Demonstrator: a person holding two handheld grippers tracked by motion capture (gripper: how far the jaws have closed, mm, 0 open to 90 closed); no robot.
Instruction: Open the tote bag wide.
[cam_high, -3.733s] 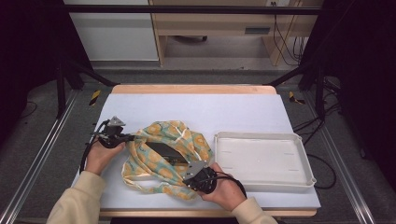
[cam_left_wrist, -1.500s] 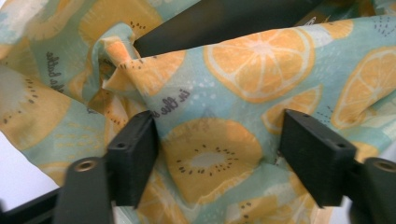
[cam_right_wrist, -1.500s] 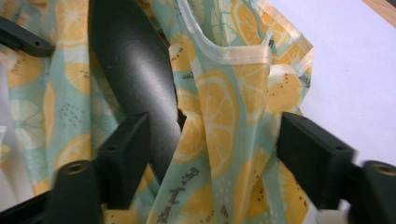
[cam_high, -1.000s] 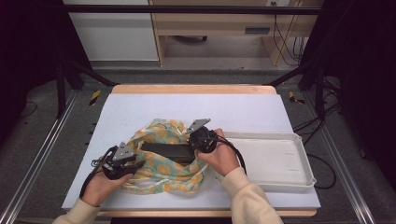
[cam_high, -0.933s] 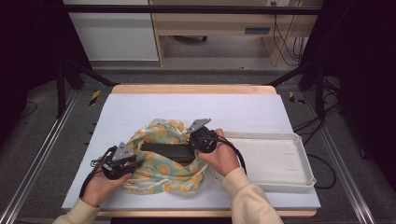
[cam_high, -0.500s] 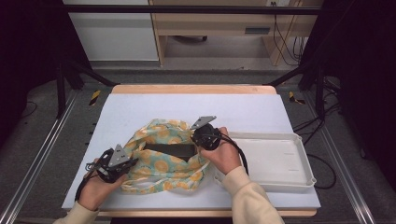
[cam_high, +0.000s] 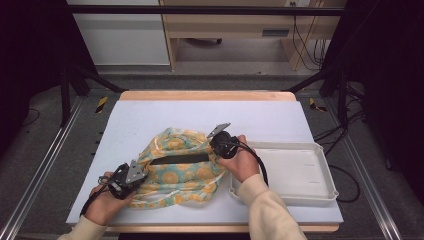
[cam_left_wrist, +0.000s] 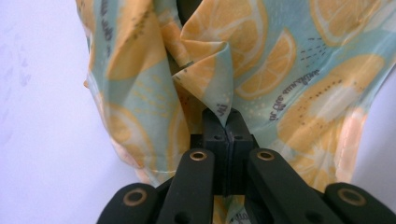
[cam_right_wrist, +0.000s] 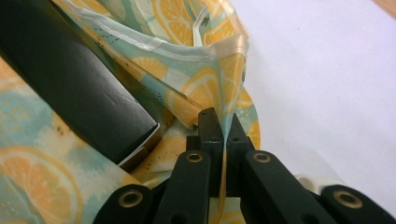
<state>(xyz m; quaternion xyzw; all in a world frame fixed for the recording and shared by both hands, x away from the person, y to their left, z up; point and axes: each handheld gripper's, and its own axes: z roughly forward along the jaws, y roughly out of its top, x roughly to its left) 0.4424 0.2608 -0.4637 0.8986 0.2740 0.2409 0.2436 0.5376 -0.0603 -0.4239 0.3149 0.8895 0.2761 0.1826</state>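
Left tongs sit clamped on a fold of the lemon-print cloth bag at its near-left edge, the jaws having just finished closing, with the thin fabric pinched between the pads, as the left gripper view shows. At the middle of the white counter, the bag lies rumpled, its mouth gaping to reveal a dark, flat object inside; what that object is cannot be made out. Right tongs are likewise fully closed on the bag's hemmed rim at the far-right side of the opening, the rim caught between the pads in the right gripper view, with the dark object just beside them. Further right, touching the bag's edge, a shallow white tray rests with nothing in it. Judging by the two grips, the work in hand appears to be spreading the mouth; doing it well likely means drawing the two holds apart evenly and gently, keeping both pinches deep enough that the slippery fabric does not slide free.
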